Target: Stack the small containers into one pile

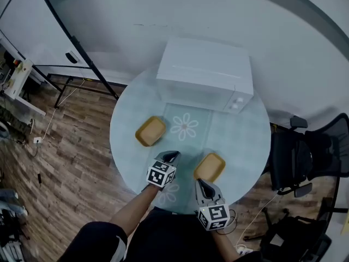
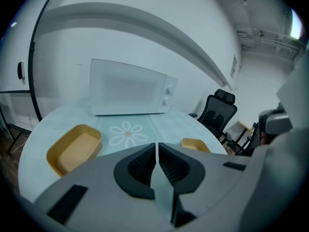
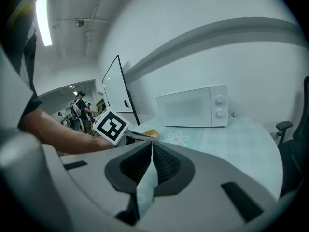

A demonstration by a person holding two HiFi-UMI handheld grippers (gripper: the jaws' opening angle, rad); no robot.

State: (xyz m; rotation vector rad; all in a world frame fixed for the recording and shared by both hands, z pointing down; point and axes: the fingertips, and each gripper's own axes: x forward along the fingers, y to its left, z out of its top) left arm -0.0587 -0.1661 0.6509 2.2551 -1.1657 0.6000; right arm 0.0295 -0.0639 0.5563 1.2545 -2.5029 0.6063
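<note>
**Two containers apart, both grippers empty**

Head view: on the round table (image 1: 124,121), in front of the microwave (image 1: 204,72), the left container (image 1: 150,131) and the right container (image 1: 210,167) lie well apart. The left gripper (image 1: 171,156) hovers between them. The right gripper (image 1: 202,183) is just beside the right container.

Left gripper view: jaws pressed together on nothing, both containers ahead.

Right gripper view: jaws together, nothing held, facing the microwave.

My head camera looks steeply down on the table (image 1: 242,135); both gripper cameras sit low, sharing the microwave (image 2: 128,88).
</note>
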